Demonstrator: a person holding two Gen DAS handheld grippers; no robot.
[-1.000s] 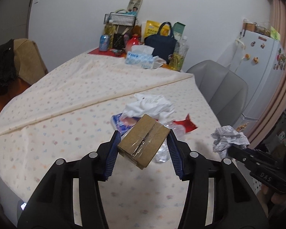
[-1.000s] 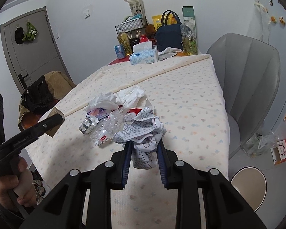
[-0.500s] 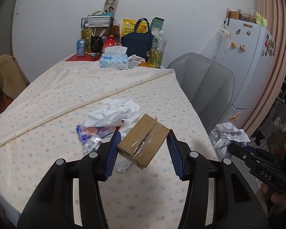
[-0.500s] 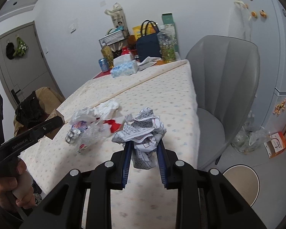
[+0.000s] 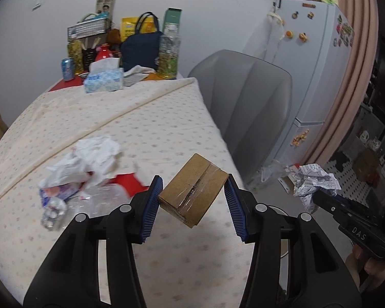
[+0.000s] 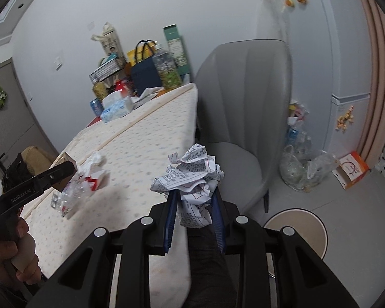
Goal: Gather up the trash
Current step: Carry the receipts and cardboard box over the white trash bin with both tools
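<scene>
My left gripper [image 5: 193, 200] is shut on a small taped cardboard box [image 5: 193, 189] and holds it above the table's right edge. My right gripper [image 6: 194, 214] is shut on a crumpled printed paper ball [image 6: 190, 177], held off the table's edge near the chair. The paper ball also shows in the left wrist view [image 5: 314, 183], and the box in the right wrist view [image 6: 64, 163]. A pile of trash [image 5: 87, 164] lies on the tablecloth: white tissue, a red wrapper, clear plastic and a foil blister pack.
A grey chair [image 5: 243, 97] stands at the table's right side. A round bin lid [image 6: 297, 228] lies on the floor below right. Plastic bags of bottles [image 6: 299, 164] and an orange box [image 6: 350, 170] sit by the fridge [image 5: 315, 59]. A tissue box [image 5: 104, 80], bags and bottles crowd the table's far end.
Both grippers have swung to the right with their loads, away from the trash pile and toward the table's right edge and the floor by the chair.
</scene>
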